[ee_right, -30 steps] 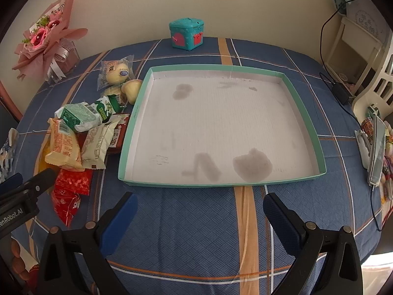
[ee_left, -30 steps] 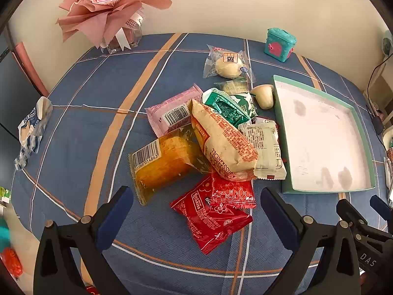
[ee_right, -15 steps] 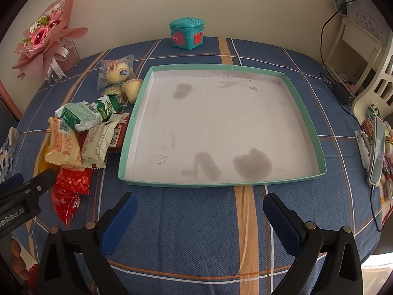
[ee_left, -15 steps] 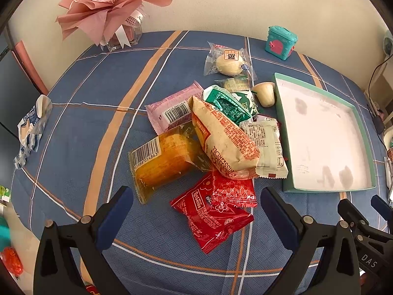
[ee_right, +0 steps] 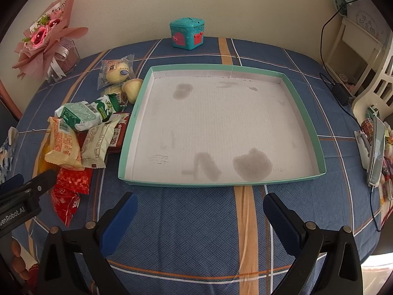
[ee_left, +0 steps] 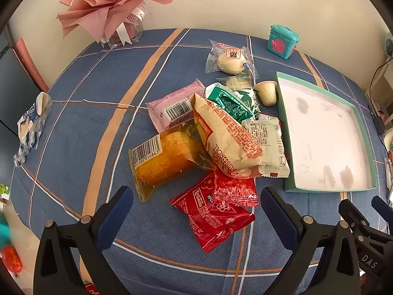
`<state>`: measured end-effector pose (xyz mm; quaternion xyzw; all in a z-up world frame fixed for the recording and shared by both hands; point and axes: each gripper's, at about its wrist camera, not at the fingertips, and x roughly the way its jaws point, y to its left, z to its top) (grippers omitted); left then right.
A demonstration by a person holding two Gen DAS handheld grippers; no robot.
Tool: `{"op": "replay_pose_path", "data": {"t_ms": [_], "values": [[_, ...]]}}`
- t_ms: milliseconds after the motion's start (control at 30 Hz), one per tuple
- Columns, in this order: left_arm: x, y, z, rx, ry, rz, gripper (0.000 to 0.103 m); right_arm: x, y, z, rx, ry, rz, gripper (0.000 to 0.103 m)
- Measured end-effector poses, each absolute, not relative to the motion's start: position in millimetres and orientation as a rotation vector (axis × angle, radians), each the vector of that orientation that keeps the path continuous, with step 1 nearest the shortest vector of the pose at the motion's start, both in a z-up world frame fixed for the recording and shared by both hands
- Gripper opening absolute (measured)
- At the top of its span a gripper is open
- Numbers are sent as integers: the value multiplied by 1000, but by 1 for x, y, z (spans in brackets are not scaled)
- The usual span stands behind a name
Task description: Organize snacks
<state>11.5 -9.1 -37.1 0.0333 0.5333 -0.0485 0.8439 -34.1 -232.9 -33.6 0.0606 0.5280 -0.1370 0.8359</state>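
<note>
A pile of snack packets lies on the blue plaid table: two red packets, an orange cake packet, a beige roll packet, a pink packet, a green packet and a wrapped bun. A teal-rimmed white tray sits to their right, nothing in it. My left gripper is open, just short of the red packets. My right gripper is open, in front of the tray's near rim. The pile also shows in the right wrist view.
A pink bouquet in a glass vase stands at the back left. A teal toy box stands at the back behind the tray. A crumpled wrapper lies at the left edge. A phone stand and shelf are at the right.
My left gripper has drifted slightly; the pile sits a little higher and farther right in its view. The right gripper has barely moved. Both stay open.
</note>
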Motion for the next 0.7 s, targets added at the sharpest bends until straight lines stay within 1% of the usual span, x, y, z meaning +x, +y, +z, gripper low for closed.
{"op": "replay_pose_path", "data": {"t_ms": [500,700], "values": [[14,-9,-38,53,1136,-101,103,-34,-231,-34,120,1118,-285,103],[19,9,-31,-8,1131,-87,103,-22,-216,-25,132,1081,-183,103]]}}
